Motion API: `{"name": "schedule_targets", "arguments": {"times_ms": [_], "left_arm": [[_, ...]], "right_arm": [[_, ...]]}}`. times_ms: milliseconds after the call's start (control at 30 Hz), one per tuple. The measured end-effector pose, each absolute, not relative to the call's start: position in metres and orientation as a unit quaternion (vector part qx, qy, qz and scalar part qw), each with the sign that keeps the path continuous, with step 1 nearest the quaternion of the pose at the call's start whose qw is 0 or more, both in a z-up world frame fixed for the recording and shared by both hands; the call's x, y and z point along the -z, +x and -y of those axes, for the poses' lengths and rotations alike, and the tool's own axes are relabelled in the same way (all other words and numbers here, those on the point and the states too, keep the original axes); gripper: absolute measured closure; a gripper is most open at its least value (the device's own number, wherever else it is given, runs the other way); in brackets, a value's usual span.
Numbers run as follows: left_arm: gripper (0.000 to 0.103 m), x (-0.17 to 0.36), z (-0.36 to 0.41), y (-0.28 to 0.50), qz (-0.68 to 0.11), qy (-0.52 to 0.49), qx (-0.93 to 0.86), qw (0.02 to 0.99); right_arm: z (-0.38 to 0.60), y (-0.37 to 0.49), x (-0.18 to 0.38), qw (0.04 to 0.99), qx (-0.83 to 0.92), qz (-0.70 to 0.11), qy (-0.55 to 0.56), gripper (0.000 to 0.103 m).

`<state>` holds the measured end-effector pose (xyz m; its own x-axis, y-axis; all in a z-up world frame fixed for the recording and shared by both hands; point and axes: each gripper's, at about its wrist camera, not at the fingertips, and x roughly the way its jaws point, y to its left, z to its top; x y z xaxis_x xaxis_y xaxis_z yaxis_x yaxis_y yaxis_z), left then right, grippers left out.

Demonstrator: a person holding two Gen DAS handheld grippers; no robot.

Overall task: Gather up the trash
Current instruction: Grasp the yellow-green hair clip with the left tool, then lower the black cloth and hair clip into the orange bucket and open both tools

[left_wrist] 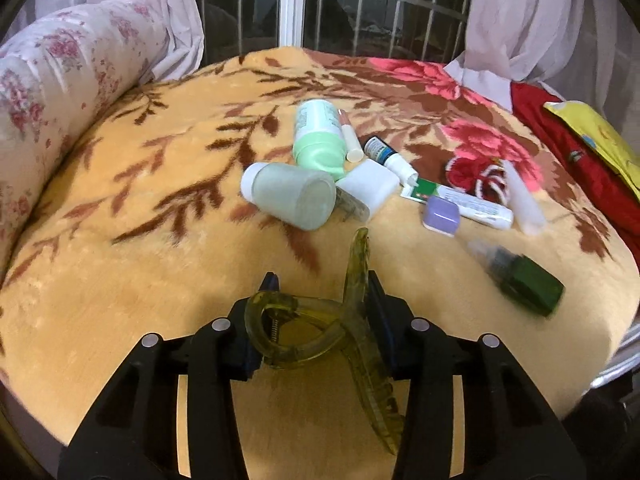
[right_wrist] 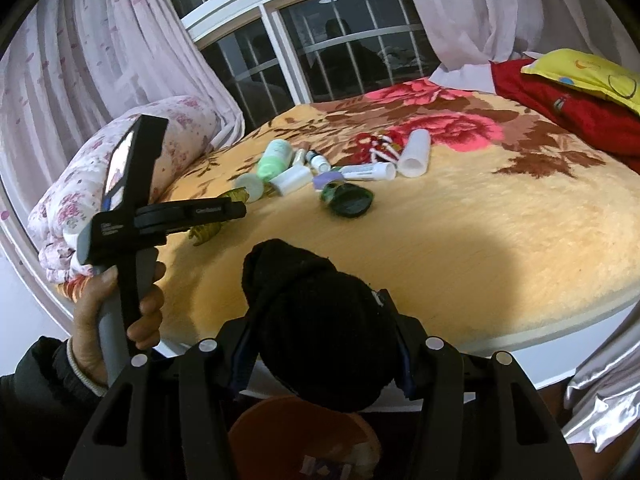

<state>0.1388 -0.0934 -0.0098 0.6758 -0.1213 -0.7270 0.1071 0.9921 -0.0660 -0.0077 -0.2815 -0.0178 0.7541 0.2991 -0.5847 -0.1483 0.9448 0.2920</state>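
A translucent olive-green hair claw clip (left_wrist: 304, 328) lies on the yellow floral blanket (left_wrist: 140, 260), and my left gripper (left_wrist: 320, 292) is shut on it, one pad on each side of the clip. In the right wrist view, a hand holds the left gripper (right_wrist: 236, 210) low over the bed's near-left part, with the clip (right_wrist: 206, 234) showing under it. My right gripper (right_wrist: 320, 312) is shut on a balled black sock (right_wrist: 320, 328), held above an orange bin (right_wrist: 280, 420) beside the bed.
Several small things lie mid-bed: a pale green bottle (left_wrist: 318, 136), a frosted bottle (left_wrist: 292, 196), a white box (left_wrist: 368, 184), a dropper bottle (left_wrist: 386, 156), a tube (left_wrist: 472, 204), a dark green bottle (left_wrist: 524, 280). A floral bolster (left_wrist: 48, 92) lies left, a red cloth (left_wrist: 580, 176) right.
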Motion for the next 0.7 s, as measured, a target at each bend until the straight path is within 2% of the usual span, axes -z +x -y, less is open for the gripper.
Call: {"name": "schedule_targets", "arguments": {"times_ms": [367, 700], "left_arm": [[0.060, -0.014, 0.082, 0.051, -0.370, 0.021, 0.079, 0.925], [0.060, 0.014, 0.065, -0.026, -0.401, 0.060, 0.098, 0.909]], "right_arm": [[0.252, -0.033, 0.006, 0.931, -0.145, -0.322, 0.089, 0.049], [0.241, -0.062, 0.006, 0.927, -0.155, -0.333, 0.074, 0.048]]}}
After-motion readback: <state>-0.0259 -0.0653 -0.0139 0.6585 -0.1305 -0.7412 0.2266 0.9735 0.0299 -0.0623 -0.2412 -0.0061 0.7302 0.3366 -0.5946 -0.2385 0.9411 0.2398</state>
